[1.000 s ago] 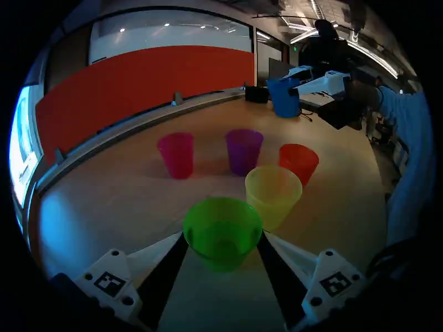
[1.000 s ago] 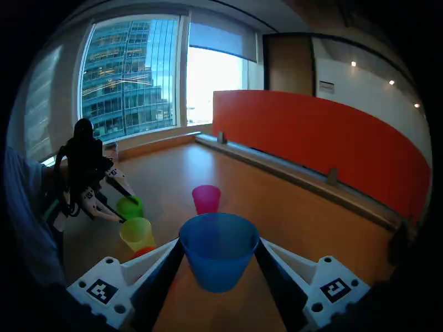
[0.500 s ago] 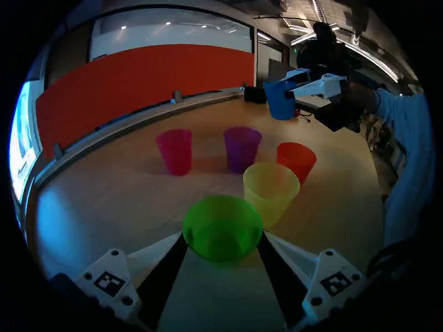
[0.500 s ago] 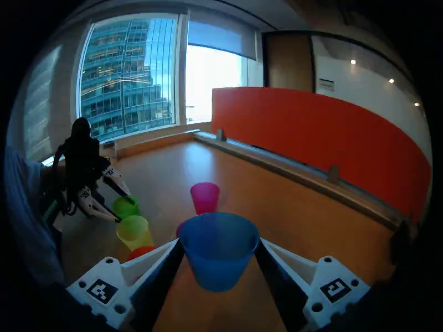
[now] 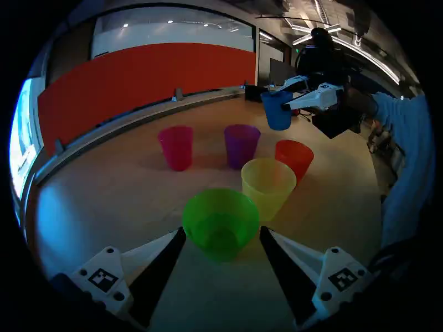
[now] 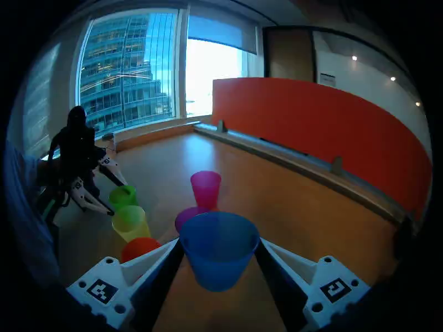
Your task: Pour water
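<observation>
The step in hand looks like carrying the blue cup (image 6: 219, 260) to a receiving cup and tipping it. To do that well, the cup should stay level until its lip sits over the middle of the target's mouth. Then it should be rolled slowly, so the stream falls inside and does not splash the neighbours. The cups stand close together on the table (image 5: 105, 193), so the approach is best made from above without brushing their rims. The right gripper (image 6: 219, 243) is clenched on the blue cup, one finger on each side of its wall, and holds it upright in the air. From its own view the purple cup (image 6: 191, 217) sits just beyond the blue rim, with the red cup (image 6: 138, 248) to one side. I cannot tell whether the blue cup holds water. The left gripper (image 5: 221, 232) has its fingers spread about as wide as the green cup (image 5: 220, 218), one at each side, but I cannot tell whether they press on it or only flank it. The green cup stands on the table nearest that gripper. The yellow cup (image 5: 268, 185) is just beside it, and the pink cup (image 5: 176, 146) is farther off. If green is the receiver, a steady hold on it would help.
</observation>
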Available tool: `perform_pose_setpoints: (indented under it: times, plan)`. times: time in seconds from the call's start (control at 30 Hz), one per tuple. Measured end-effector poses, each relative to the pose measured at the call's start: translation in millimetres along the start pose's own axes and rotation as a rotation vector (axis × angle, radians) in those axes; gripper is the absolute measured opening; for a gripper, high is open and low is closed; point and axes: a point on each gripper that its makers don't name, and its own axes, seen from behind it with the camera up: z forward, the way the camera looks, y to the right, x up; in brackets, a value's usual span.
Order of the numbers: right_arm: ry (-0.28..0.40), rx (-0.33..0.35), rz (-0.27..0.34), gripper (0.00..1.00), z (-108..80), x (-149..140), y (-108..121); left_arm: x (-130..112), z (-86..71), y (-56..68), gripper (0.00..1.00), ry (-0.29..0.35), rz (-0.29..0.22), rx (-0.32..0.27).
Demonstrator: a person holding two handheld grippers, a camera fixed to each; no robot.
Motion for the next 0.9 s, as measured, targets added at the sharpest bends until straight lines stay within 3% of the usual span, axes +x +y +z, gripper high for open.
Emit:
perform_pose_setpoints:
  times: [0.5,0.9]
  plan:
    - [-0.07,-0.007,0.002,0.91,24.9,-48,3,-6,-18.1,2.4,1.0,0.005,-0.006,0.016]
    - [-0.098,-0.019,-0.022,0.91,30.2,-67,2,-6,-21.9,3.7,1.0,0.007,-0.007,0.014]
